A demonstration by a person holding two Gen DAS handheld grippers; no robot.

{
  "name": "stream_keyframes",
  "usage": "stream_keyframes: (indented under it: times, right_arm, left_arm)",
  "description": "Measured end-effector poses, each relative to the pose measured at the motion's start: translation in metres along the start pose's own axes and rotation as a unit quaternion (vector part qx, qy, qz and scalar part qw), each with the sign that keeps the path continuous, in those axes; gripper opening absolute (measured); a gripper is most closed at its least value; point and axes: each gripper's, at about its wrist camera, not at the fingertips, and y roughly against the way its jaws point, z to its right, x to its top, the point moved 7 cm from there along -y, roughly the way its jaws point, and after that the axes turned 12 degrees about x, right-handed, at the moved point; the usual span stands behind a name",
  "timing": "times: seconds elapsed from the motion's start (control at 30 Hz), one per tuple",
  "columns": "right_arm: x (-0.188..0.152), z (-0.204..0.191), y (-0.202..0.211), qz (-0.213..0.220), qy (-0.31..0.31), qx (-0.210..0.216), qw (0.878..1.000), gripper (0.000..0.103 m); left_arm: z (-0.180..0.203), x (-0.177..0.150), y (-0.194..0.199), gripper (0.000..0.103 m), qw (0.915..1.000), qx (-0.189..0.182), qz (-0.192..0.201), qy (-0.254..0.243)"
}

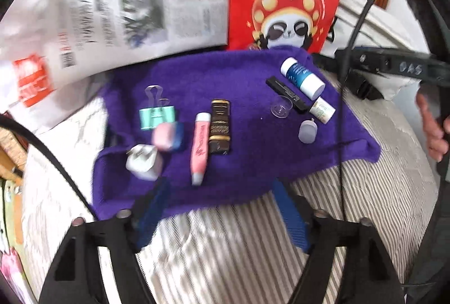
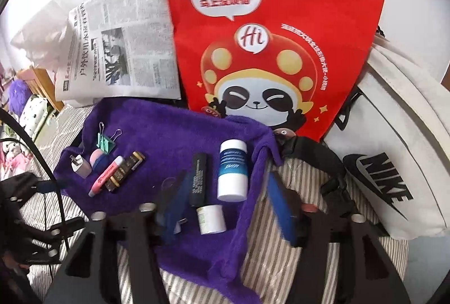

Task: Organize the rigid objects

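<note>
A purple towel (image 1: 239,96) (image 2: 168,132) lies on the striped bed and carries several small items. On its left lie a green binder clip (image 1: 156,115) (image 2: 105,142), a pink-and-blue eraser (image 1: 168,136), a white charger plug (image 1: 143,162) (image 2: 80,165), a pink tube (image 1: 200,148) (image 2: 108,174) and a brown-gold bar (image 1: 220,127) (image 2: 125,170). On its right lie a blue-white bottle (image 1: 302,76) (image 2: 233,170), a black tube (image 1: 287,93) (image 2: 198,180), a small white jar (image 2: 211,219) and a clear cap (image 1: 282,106). My left gripper (image 1: 218,208) is open and empty at the towel's near edge. My right gripper (image 2: 227,208) is open, empty, with the jar between its fingers.
A red panda-print bag (image 2: 270,45) and a newspaper (image 2: 121,51) stand behind the towel. A white Nike bag (image 2: 393,163) lies to the right with black straps (image 2: 317,152). A cable (image 1: 341,107) crosses the left wrist view. A grey plug-like piece (image 1: 308,131) lies on the towel.
</note>
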Motion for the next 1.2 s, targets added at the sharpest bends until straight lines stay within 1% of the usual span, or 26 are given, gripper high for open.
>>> stream_keyframes:
  times: [0.1,0.2,0.23,0.27,0.37,0.4,0.5,0.57,0.7,0.83,0.93,1.03,1.2]
  right_arm:
    - [-0.014,-0.021,0.007,0.002,0.014,0.003,1.0,0.074]
    - [-0.032,-0.038,0.017,0.008,0.019,-0.007,1.0,0.084]
    - [-0.04,-0.043,0.02,0.008,0.015,-0.014,1.0,0.086]
    - [-0.047,-0.046,0.023,0.007,0.01,-0.02,1.0,0.091]
    - [-0.068,-0.055,0.036,0.011,-0.006,-0.032,0.999,0.094]
    - [-0.076,-0.059,0.043,0.012,-0.011,-0.037,0.999,0.095]
    - [-0.095,-0.066,0.061,0.016,-0.027,-0.062,0.998,0.103]
    - [-0.105,-0.071,0.072,0.015,-0.037,-0.065,0.997,0.103]
    - [-0.124,-0.078,0.103,0.027,-0.062,-0.066,0.996,0.103]
    - [-0.141,-0.084,0.133,0.037,-0.082,-0.066,0.994,0.103]
    - [-0.152,-0.089,0.149,0.045,-0.085,-0.067,0.993,0.103]
    - [-0.16,-0.09,0.157,0.04,-0.083,-0.08,0.993,0.103]
    - [-0.165,-0.096,0.166,0.041,-0.071,-0.09,0.993,0.103]
  left_arm:
    - [-0.012,-0.008,0.02,0.09,0.9997,0.016,0.016,0.01]
    - [-0.02,-0.013,0.034,0.094,0.9988,0.024,0.026,0.032]
    - [-0.023,-0.015,0.038,0.095,0.9985,0.023,0.028,0.041]
    - [-0.024,-0.017,0.042,0.098,0.998,0.021,0.029,0.051]
    - [-0.031,-0.025,0.055,0.102,0.9962,0.028,0.035,0.075]
    - [-0.032,-0.027,0.059,0.103,0.9958,0.031,0.036,0.079]
    - [-0.032,-0.034,0.071,0.103,0.995,0.043,0.04,0.081]
    - [-0.03,-0.04,0.084,0.103,0.9939,0.05,0.047,0.086]
    - [-0.025,-0.054,0.112,0.103,0.9925,0.051,0.057,0.095]
    - [-0.019,-0.067,0.141,0.103,0.9887,0.084,0.073,0.1]
    - [-0.018,-0.075,0.156,0.103,0.987,0.083,0.082,0.11]
    - [-0.02,-0.085,0.169,0.103,0.9852,0.086,0.094,0.115]
    - [-0.023,-0.09,0.174,0.103,0.9847,0.084,0.091,0.123]
